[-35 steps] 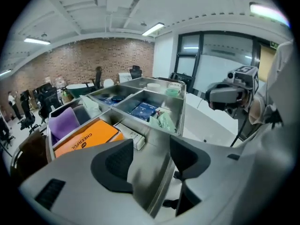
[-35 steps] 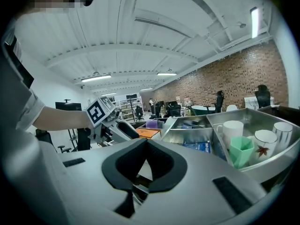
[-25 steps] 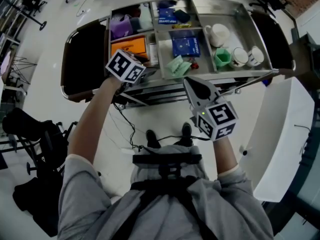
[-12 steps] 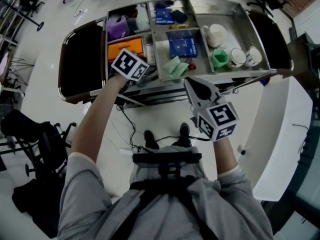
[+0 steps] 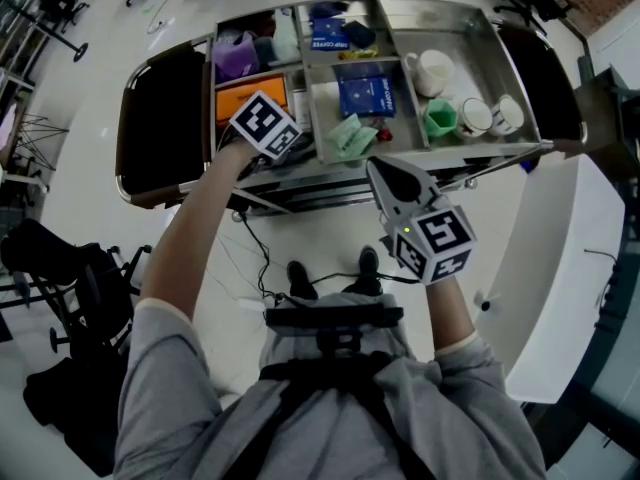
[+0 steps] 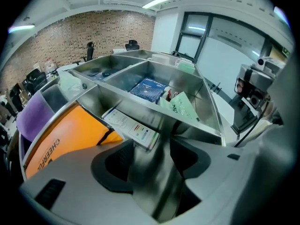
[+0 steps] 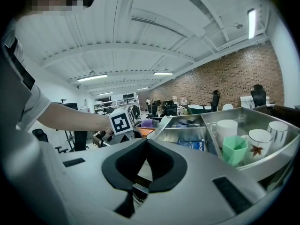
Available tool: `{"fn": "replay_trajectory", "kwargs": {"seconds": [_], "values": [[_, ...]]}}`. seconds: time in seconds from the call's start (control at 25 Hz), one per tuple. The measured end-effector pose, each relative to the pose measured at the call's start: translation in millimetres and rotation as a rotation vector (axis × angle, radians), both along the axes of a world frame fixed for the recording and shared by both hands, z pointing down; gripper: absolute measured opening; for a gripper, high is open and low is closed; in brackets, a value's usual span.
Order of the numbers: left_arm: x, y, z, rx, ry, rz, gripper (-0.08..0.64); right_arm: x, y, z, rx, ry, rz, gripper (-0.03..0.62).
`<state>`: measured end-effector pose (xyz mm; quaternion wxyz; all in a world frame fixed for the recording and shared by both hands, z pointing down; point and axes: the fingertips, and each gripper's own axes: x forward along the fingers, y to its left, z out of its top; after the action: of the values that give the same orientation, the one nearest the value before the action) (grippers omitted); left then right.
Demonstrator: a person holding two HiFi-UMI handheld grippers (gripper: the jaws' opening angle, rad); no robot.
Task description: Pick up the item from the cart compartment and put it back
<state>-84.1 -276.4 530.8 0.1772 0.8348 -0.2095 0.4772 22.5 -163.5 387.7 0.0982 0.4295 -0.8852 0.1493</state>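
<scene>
Left gripper (image 6: 157, 146): has moved forward over the cart (image 5: 455, 13); jaws apart, empty. White printed card (image 6: 131, 125) lies just ahead of its tips, untouched; the grasp looks imminent. Right gripper (image 7: 146, 144): closed, empty, unmoved.

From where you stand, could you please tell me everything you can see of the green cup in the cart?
The green cup is a small mint tumbler, plastic by its look, with faceted sides and an angular rim. It stands upright, open-topped, nothing showing inside, in the right-hand compartment of the steel cart, near the front wall. A white mug sits behind it, a leaf-printed white cup beside it; whether they touch is unclear.
</scene>
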Motion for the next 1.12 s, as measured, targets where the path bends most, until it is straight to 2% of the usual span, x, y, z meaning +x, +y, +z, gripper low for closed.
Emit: {"fn": "replay_trajectory", "kwargs": {"seconds": [0.2,0.4,0.52,0.72,1.12], "values": [[1,-3,5,-0.007,-0.029,0.02,0.247,-1,0,0,0.001,-0.003,-0.005,0.009],[-1,-9,7,0.031,-0.057,0.004,0.186,-5,1,1,0.002,-0.004,-0.019,0.009],[-1,-10,7,0.043,-0.056,0.006,0.179,-8,0,-1,0.003,-0.005,-0.023,0.009],[-3,-10,5,0.041,-0.033,0.021,0.145,-9,-1,-2,-0.001,0.001,-0.021,0.009],[-4,-11,-11,0.044,0.052,-0.016,0.121,-12,-5,-1,0.0,0.0,-0.031,0.009]]}}
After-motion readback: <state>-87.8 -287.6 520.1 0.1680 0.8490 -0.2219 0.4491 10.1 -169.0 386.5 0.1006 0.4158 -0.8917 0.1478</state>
